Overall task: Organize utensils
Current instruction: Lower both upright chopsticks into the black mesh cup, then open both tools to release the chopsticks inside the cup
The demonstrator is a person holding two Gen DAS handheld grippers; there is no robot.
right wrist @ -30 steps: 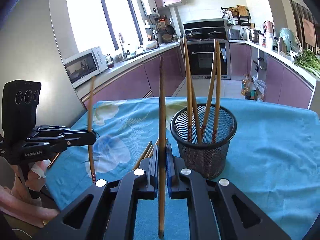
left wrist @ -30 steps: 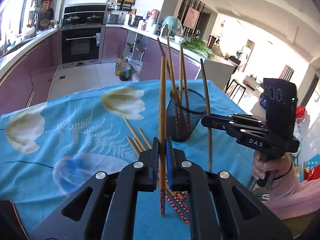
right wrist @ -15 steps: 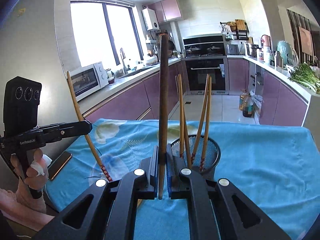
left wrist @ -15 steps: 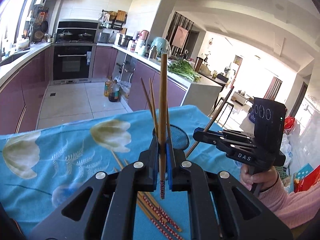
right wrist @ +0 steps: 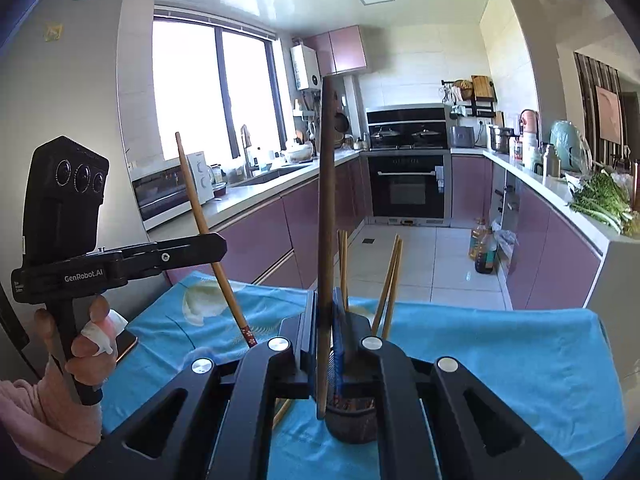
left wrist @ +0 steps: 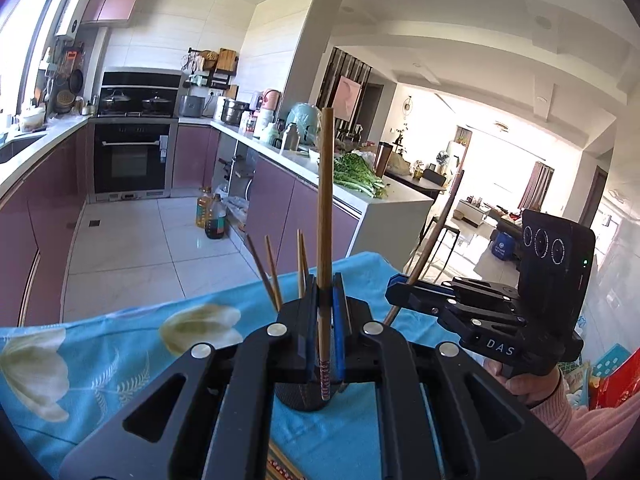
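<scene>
Between left gripper [left wrist: 325, 334] pads: light chopstick [left wrist: 325, 216] clamped, upright, patterned tip down
Between right gripper [right wrist: 325, 344] pads: dark chopstick [right wrist: 326, 200] pinched, near vertical
Below both tips: mesh holder [right wrist: 352, 420], just ahead, four chopsticks [right wrist: 390, 276] inside
Nearer hand: cannot tell
Under the holder: blue tablecloth [right wrist: 500, 352]

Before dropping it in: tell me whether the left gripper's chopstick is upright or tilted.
Upright: the chopstick stands nearly vertical in the shut left gripper.
</scene>
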